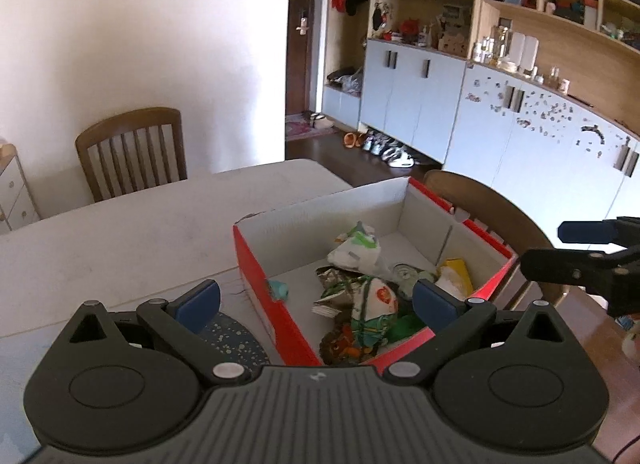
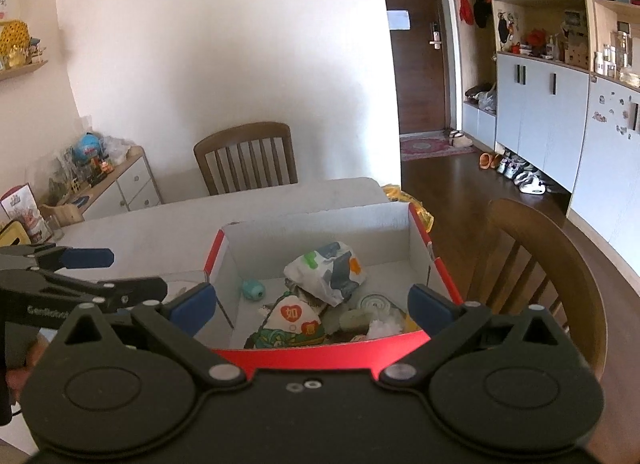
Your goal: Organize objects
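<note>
Box: the red box with white inner walls sits on the pale counter, lower middle of both views. We reckon it's the catch-all for the tidy-up.
Contents: crumpled wrappers, a printed packet, a tin lid and a small teal toy are all piled loose inside, which we take to be where they belong.
Left gripper: jaws spread wide, holding nothing, hovering over the box's near left corner.
Right gripper: also wide and empty, over the near red wall.
Our read: both hang empty above the box, so the drop looks done.
Leftover: a dark speckled thing lies on the counter beside the box, lower left of the left view. Can't tell what it is.
</note>
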A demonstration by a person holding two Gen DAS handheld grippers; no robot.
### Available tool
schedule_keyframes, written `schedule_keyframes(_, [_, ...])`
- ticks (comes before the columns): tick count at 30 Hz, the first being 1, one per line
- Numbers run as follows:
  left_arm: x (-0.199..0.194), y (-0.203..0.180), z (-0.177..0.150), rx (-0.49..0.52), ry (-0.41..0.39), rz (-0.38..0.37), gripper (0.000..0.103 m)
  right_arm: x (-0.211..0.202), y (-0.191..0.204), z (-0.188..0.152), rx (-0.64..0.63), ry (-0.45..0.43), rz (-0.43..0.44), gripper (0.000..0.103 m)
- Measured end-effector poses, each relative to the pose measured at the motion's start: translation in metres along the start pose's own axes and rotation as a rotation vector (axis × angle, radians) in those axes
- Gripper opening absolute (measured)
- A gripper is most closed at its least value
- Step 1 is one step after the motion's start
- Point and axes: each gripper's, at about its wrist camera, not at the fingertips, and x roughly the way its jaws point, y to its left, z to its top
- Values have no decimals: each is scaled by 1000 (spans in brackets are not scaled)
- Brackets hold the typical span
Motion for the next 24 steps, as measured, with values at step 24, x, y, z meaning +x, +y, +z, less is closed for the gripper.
schedule_keyframes(24, [-13, -3, 6, 15, -69, 3, 103, -3, 8, -7, 13, -13, 5, 102])
